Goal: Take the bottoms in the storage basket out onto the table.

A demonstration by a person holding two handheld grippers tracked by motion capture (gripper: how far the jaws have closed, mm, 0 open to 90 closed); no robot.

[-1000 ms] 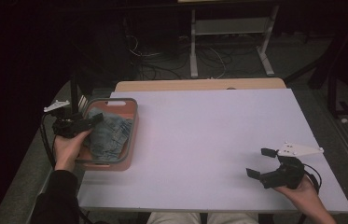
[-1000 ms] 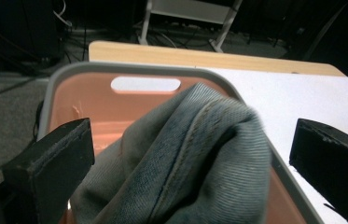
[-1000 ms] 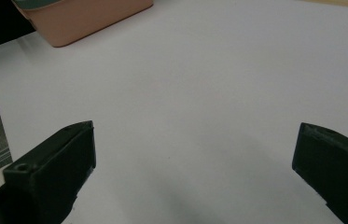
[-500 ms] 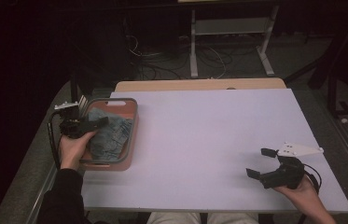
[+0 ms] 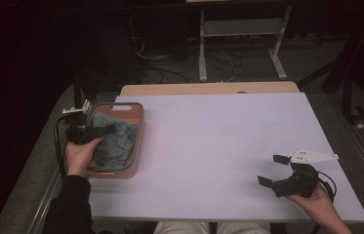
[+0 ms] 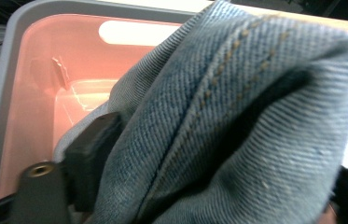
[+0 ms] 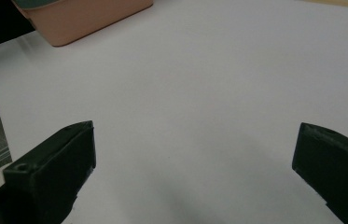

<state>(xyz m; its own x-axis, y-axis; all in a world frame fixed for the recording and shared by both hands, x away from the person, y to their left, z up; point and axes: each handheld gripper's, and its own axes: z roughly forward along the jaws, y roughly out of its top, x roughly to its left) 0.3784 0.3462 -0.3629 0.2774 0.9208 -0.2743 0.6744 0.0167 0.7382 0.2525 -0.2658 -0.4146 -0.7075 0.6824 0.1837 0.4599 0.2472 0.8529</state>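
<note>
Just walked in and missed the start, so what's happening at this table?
A person works with a gripper in each hand. The left gripper reaches into the pink bin at the table's left side, and its jaws have just been closing around a fold of the denim cloth lying inside. The right gripper rests open on the white table, holding nothing.

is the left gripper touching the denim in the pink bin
Touching. In the left gripper view the denim cloth bulges between the left gripper jaws, pressed against both, above the pink bin. The jaws have just been closing.
</note>
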